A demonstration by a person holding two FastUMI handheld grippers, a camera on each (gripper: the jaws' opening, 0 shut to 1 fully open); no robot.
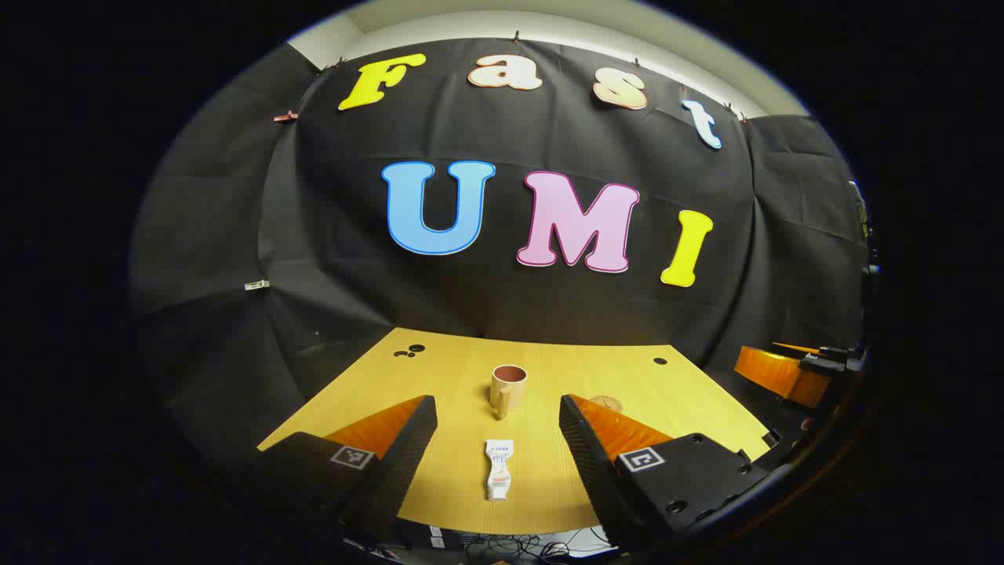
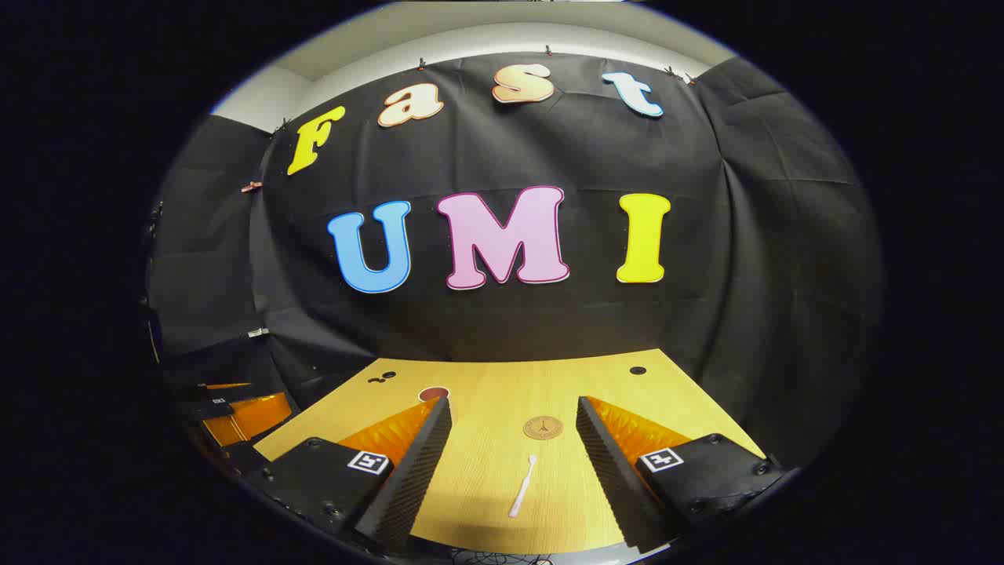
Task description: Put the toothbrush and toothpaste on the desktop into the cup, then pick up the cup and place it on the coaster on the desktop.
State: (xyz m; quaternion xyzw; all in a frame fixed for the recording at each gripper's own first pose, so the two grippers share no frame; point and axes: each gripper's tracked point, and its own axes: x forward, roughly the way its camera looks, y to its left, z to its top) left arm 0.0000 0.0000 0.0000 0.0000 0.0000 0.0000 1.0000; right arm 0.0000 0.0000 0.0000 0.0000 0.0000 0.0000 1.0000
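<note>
I hold both my left gripper [image 1: 497, 420] and my right gripper [image 2: 514, 420] wide apart above the desktop [image 1: 455, 377], gripping nothing. The toothpaste [image 1: 499, 469] lies just in front of the cup [image 1: 508, 388]. The coaster [image 2: 543, 428] sits right of the cup, with the toothbrush [image 2: 523, 486] nearer me.

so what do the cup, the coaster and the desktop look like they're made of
Cup: matte tan outside, reddish-brown inside, likely ceramic or plastic; no shine settles it. Coaster: thin round disc, pale brown with a dark printed or engraved motif, probably wood or cork. Desktop: light yellow wood-grain surface, smooth, possibly laminate.
</note>
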